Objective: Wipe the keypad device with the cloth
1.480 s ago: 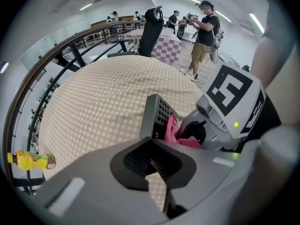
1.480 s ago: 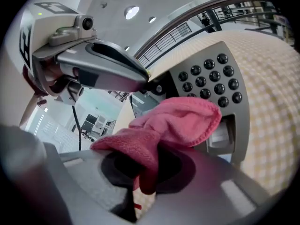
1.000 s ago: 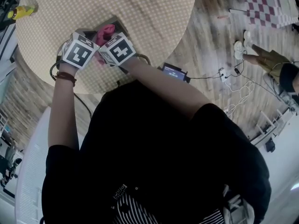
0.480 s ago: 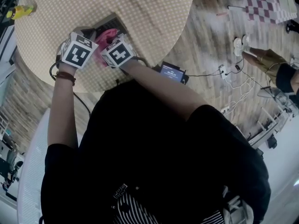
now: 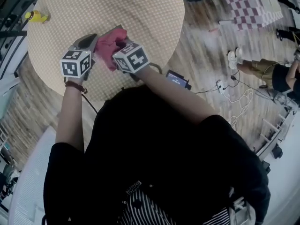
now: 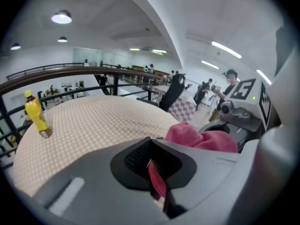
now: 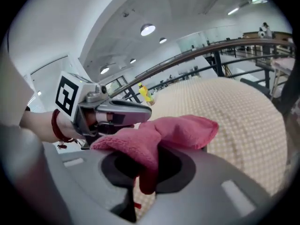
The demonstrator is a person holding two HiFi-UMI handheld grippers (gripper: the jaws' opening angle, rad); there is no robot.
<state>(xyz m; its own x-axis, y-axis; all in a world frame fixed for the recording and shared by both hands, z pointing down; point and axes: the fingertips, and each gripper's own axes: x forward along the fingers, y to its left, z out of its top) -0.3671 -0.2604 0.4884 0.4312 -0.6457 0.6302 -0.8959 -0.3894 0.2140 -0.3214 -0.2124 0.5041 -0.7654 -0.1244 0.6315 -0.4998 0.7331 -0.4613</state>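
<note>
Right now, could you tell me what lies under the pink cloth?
Nothing beneath shows: the pink cloth, pinched in the right hand-held gripper, bunches above the round table, hiding whatever lies below.

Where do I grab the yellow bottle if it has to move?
Round its body at mid-height, coming in level from the side: the bottle stands upright and alone on the table. The left gripper and right gripper both clamp the cloth, so free one first.

Round table (image 5: 140,13), beige checked cover, standing on a wood-plank floor (image 5: 206,46). Yellow bottle (image 6: 36,118) standing near the table's edge. Red-and-white checked mat (image 5: 248,6) lying right of the table, white cables (image 5: 241,95) trailing nearer. Dark railing (image 6: 70,71) running behind the table. Ceiling lamps (image 6: 62,17) glowing above.
</note>
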